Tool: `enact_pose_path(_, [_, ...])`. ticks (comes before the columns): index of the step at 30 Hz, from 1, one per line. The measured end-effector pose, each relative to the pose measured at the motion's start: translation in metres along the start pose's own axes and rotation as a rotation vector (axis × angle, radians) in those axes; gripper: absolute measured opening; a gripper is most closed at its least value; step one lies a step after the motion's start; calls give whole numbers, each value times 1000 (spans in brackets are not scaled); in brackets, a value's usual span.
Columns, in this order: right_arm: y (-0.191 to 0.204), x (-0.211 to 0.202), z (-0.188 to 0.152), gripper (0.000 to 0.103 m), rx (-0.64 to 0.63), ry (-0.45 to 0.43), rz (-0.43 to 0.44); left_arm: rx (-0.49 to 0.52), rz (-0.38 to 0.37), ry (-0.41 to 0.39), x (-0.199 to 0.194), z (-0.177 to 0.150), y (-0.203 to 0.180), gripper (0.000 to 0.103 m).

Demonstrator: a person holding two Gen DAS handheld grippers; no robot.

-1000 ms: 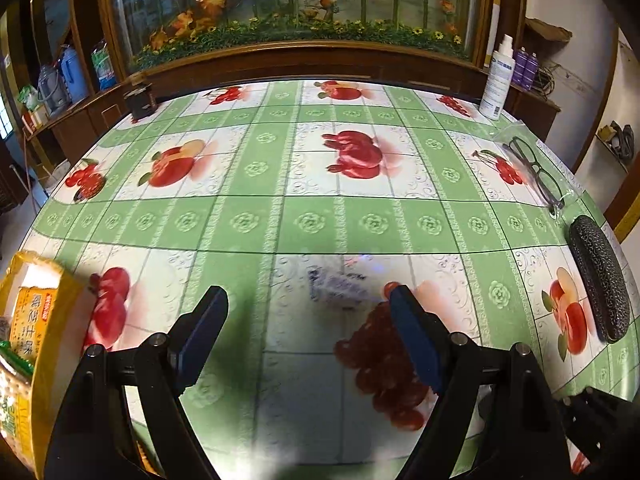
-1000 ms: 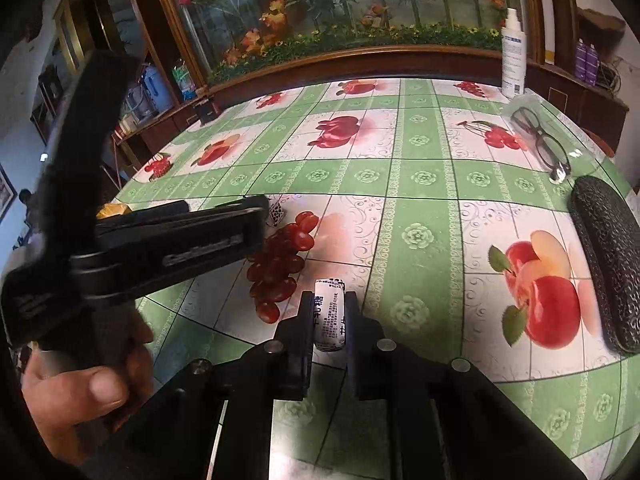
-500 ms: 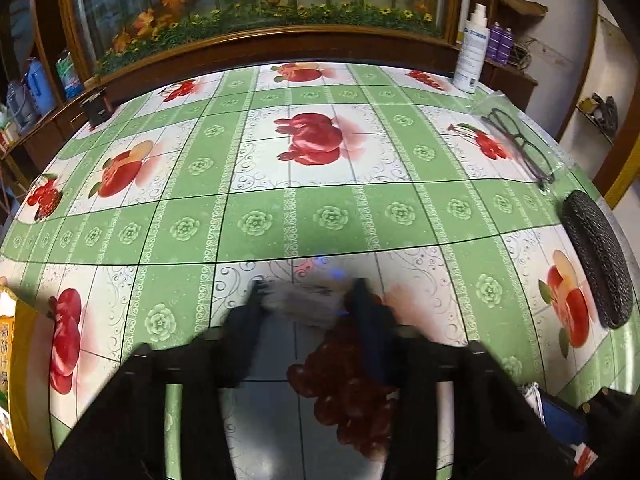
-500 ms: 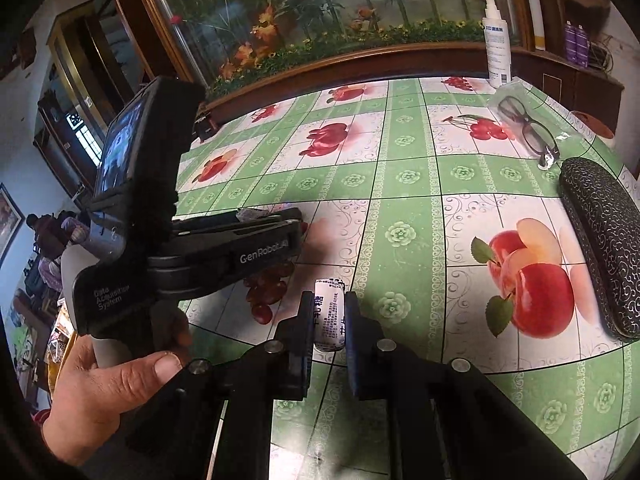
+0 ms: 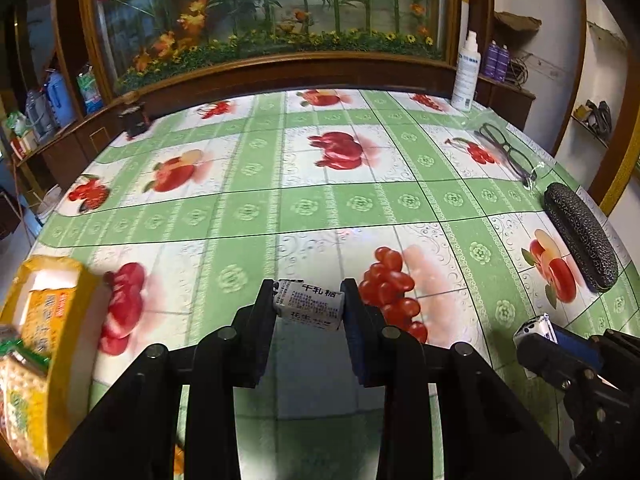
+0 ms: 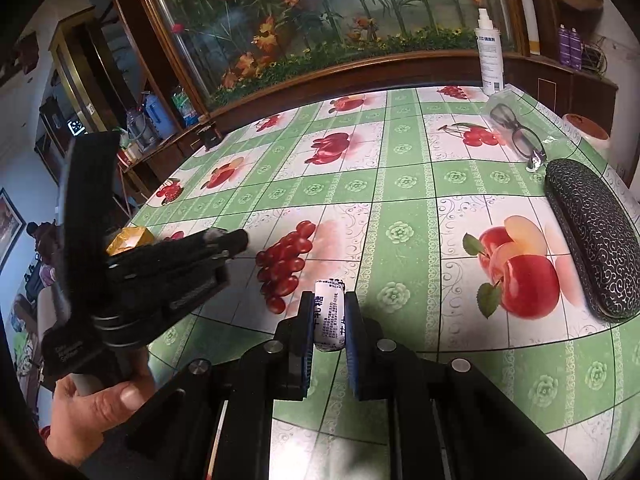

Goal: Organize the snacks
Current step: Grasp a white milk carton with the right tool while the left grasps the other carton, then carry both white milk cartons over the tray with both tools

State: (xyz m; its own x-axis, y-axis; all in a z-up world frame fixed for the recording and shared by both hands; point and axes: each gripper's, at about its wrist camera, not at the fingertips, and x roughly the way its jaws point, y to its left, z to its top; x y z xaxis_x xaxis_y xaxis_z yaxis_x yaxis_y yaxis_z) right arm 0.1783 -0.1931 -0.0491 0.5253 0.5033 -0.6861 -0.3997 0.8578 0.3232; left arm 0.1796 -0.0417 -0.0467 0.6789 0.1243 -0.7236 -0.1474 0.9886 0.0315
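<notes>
Green-and-white fruit-print cloth [image 5: 248, 208] over the desk, dark wood cabinet with a glass-fronted flower display [image 5: 272, 12] behind. Left gripper [image 5: 308, 308] raised over the cloth, fingers [image 5: 262, 320] narrowed onto a small white wrapped candy [image 5: 310, 309] held crosswise between the pads, printed text facing up. Right gripper [image 6: 329, 316] likewise pinched on a second white wrapped candy [image 6: 329, 314], this one lengthwise, its end poking out past the fingertips. At the left edge of the left wrist view, a yellow box [image 5: 60, 344] with snack packets [image 5: 42, 312] inside, near the desk's left side. Along the right side of the desk: eyeglasses [image 5: 506, 152], a dark patterned glasses case [image 5: 580, 236] just beyond them toward the camera, a white spray bottle [image 5: 466, 72] at the far corner. Small dark object [image 5: 134, 120] at the far left edge, too small to identify. In the right wrist view, left gripper's body seen from the side, gripped by a bare hand [image 6: 100, 408] at lower left.
</notes>
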Motion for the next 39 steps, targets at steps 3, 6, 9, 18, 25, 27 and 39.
enact_pose_path(3, [7, -3, -2, 14, -10, -1, 8, -12, 20, -24, -15, -4, 8, 30])
enact_pose_path(6, [17, -9, -4, 14, -25, -10, 16, -19, 37, -43, -30, -9, 14, 30])
enact_pose_path(9, [29, -17, -4, 14, -42, -24, 26, -36, 52, -60, -46, -16, 23, 30])
enact_pose_path(18, [70, -35, -4, 14, -99, -62, 63, -86, 83, -106, -82, -29, 54, 30])
enact_pose_path(25, [99, -40, -4, 14, -137, -74, 94, -124, 123, -137, -105, -40, 82, 30])
enact_pose_path(27, [109, -40, -3, 14, -150, -75, 106, -139, 134, -141, -111, -45, 91, 30])
enact_pose_path(39, [174, -28, -7, 14, -256, -60, 174, -235, 178, -153, -130, -64, 145, 30])
